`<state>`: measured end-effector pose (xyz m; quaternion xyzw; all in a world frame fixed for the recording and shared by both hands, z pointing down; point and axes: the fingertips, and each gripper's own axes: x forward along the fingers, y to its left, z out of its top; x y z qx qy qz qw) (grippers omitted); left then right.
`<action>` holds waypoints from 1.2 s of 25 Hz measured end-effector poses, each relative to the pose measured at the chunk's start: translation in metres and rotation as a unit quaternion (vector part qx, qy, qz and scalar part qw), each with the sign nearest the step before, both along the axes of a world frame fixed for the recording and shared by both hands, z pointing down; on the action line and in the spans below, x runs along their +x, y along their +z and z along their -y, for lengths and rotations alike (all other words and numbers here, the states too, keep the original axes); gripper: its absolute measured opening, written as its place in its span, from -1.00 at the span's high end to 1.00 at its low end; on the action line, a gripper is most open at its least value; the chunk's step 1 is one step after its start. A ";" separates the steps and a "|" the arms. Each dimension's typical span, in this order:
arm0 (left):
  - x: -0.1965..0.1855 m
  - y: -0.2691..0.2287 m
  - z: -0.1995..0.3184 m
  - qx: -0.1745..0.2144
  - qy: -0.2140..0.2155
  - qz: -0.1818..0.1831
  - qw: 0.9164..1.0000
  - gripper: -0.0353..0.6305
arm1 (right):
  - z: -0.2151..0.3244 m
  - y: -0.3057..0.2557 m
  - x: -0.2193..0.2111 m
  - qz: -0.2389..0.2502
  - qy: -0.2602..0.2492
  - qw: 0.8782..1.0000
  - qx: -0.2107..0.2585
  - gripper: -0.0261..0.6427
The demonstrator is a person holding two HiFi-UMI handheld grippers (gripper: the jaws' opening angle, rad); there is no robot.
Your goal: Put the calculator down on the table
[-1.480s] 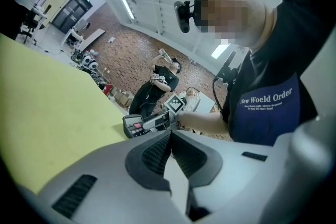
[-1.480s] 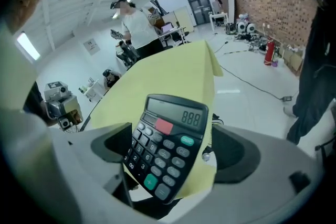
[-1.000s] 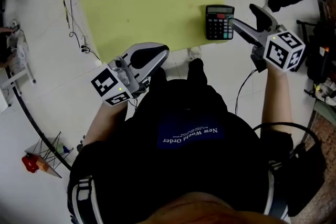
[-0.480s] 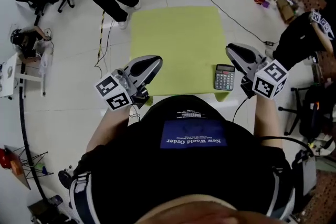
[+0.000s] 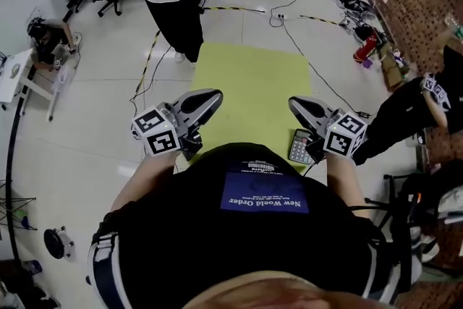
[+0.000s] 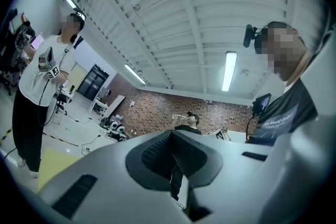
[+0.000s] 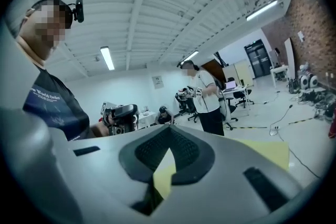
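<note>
- The calculator [image 5: 299, 147] lies flat on the table [image 5: 246, 79], at its near right corner and just inside the near edge. I judge the put-down done.
- My right gripper [image 5: 295, 105] grips nothing. Its jaws have just been closing and now meet with nothing between them. It hangs above the calculator and hides part of it in the head view.
- My left gripper [image 5: 215, 95] is clenched on nothing too, over the table's near left corner, well apart from the calculator.
- What is left, as I judge it: nothing, unless the calculator sits too close to the edge.
- The calculator is a thin, rigid rectangular slab with a pale grey face and rows of small keys.
- The table top is a flat, matte yellow-green rectangle, bare apart from the calculator.
- Both grippers have smooth, rounded pale grey shells. Their pads [image 7: 152, 150] are dark and finely ribbed, and each carries a cube with black-and-white square markers.
</note>
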<state>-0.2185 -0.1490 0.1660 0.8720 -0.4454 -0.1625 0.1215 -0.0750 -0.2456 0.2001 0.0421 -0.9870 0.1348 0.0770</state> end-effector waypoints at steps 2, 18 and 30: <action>-0.002 -0.001 -0.005 0.003 -0.004 0.001 1.000 0.88 | -0.001 0.006 0.000 -0.011 0.003 1.000 -0.003 0.96; -0.009 0.005 0.000 0.010 -0.002 0.009 1.000 0.88 | 0.010 0.003 -0.008 -0.029 0.001 0.999 0.030 0.97; -0.007 0.005 0.006 0.002 0.003 0.004 1.000 0.87 | 0.013 0.007 -0.003 -0.034 0.004 0.999 0.033 0.97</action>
